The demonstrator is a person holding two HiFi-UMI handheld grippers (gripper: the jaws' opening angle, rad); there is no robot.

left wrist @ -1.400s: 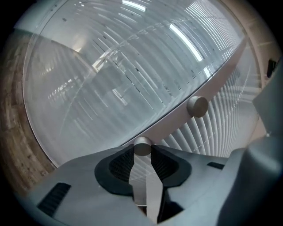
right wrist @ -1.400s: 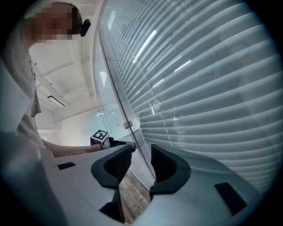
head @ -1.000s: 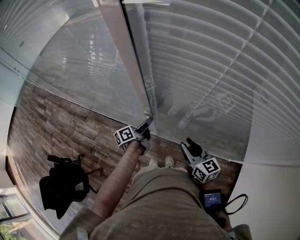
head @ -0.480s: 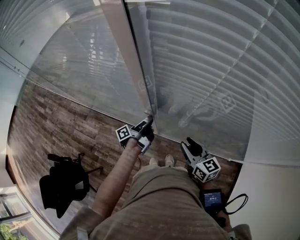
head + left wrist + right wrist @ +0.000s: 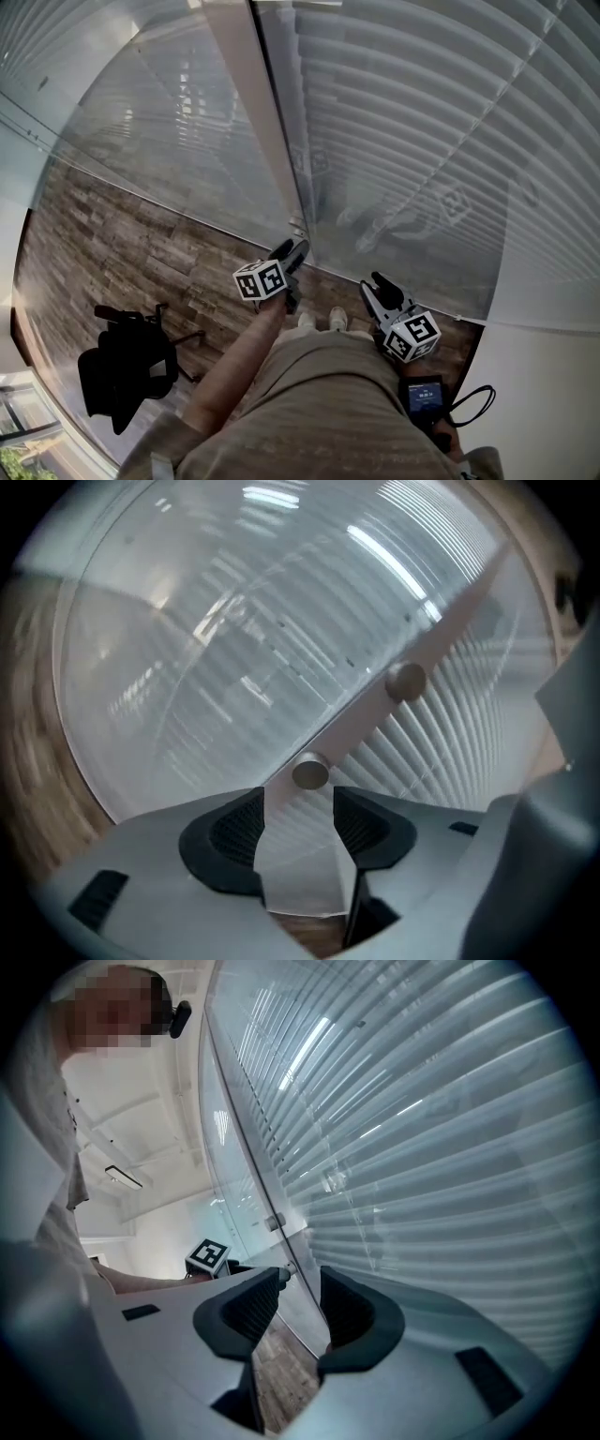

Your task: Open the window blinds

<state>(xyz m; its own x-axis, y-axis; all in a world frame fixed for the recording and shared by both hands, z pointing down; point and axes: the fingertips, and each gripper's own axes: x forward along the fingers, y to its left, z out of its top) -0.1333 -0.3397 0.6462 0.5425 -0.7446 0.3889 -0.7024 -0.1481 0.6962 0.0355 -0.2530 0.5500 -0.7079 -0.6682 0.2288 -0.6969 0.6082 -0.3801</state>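
Window blinds (image 5: pixel 422 122) hang behind the glass ahead of you; your left gripper (image 5: pixel 292 251) sits at the upright frame (image 5: pixel 272 141), your right gripper (image 5: pixel 380 284) lower, just beside it

Left gripper view: your jaws have just been opening and stand wide, the round knob (image 5: pixel 310 773) at their tips, ungripped

Right gripper view: jaws apart, holding nothing

1. Left gripper (image 5: pixel 293 249), centre of the head view: it is rolled about its own axis, so its marker cube (image 5: pixel 260 279) now faces the camera squarely rather than at a slant.
2. Its jaws have just been opening. In the left gripper view they stand apart around the pale frame strip (image 5: pixel 375 714), the round knob (image 5: pixel 310 772) just ahead, unpressed.
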